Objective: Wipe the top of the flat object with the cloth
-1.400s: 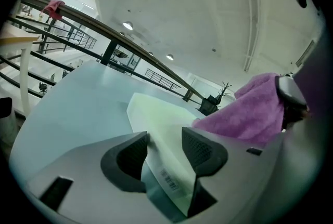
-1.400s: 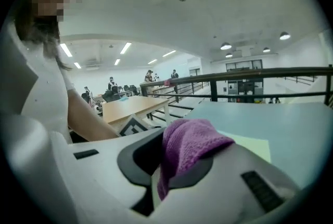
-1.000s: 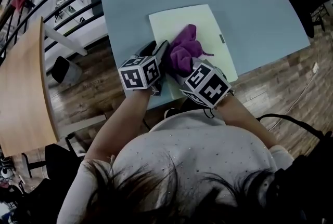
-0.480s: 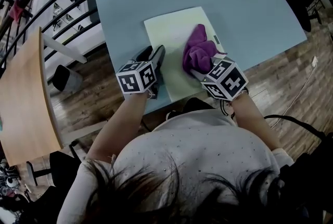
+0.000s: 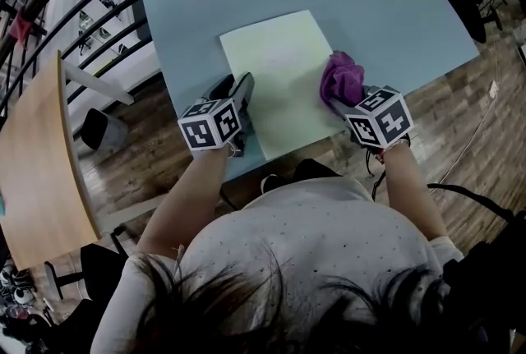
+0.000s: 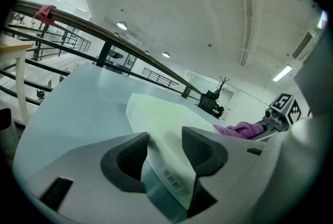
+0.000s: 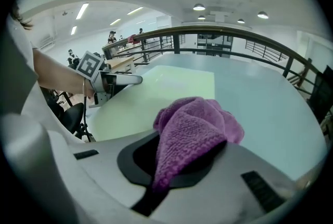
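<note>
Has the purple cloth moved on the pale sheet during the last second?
Yes. The purple cloth, held by the right gripper, slid rightwards across the pale sheet to its right edge.

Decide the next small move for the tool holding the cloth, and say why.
Probably sweep the right tool leftward, dragging the cloth across the sheet. The cloth sits at the sheet's right edge, so the bare middle and left lie ahead. The left tool, jaws apart astride the near-left edge, seems to steady the sheet.
</note>
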Demonstrator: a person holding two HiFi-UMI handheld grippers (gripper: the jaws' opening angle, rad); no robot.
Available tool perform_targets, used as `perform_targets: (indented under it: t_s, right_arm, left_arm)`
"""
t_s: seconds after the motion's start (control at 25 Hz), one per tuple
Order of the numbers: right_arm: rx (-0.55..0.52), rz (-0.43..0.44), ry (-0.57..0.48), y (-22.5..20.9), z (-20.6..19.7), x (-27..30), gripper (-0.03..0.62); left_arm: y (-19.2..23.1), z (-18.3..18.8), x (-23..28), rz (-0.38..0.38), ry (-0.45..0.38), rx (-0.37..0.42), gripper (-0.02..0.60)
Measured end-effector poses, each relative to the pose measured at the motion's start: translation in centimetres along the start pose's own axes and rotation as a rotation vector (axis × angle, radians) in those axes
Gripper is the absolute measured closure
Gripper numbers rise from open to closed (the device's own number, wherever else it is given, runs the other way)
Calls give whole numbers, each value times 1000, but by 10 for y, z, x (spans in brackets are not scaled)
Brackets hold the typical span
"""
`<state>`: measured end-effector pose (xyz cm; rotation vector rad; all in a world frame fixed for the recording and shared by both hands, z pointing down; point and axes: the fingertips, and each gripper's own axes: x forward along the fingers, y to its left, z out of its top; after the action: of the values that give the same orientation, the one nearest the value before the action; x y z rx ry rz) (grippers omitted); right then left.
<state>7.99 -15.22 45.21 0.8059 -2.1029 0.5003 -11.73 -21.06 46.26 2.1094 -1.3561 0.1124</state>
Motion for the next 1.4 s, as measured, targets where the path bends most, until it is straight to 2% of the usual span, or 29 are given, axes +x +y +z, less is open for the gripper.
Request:
perform_targets:
  t_s: [0.4, 0.52, 0.6, 0.72, 0.88, 0.96, 1.04, 1.2, 1.4]
  right_arm:
    - [42, -69, 15, -26, -11, -13, 586]
    - [32, -74, -18, -26, -1, -18, 587]
    - [-16, -72, -91, -12, 22, -28, 586]
    - [-75, 20, -260, 35, 77, -44, 586]
    - [-170, 246, -387, 120, 115, -49, 586]
    - [-153, 370, -375, 154, 113, -34, 586]
    - [-140, 428, -318, 174, 100, -11, 586]
    - [-182, 368, -229, 178, 72, 24, 586]
    - [-269, 300, -191, 175, 50, 37, 586]
  left_arm:
    - [0, 2, 1, -7, -6, -4, 374]
    - [1, 4, 1, -10, -12, -5, 374]
    - [3, 3, 1, -10, -8, -10, 374]
    - [4, 3, 0, 0, -12, -2, 374]
    - [3, 4, 0, 8, -24, 6, 374]
    - [5, 5, 1, 11, -31, 11, 374]
    - [6, 5, 1, 16, -39, 19, 374]
    - [5, 4, 1, 14, -55, 42, 376]
    - [3, 3, 0, 23, -67, 57, 374]
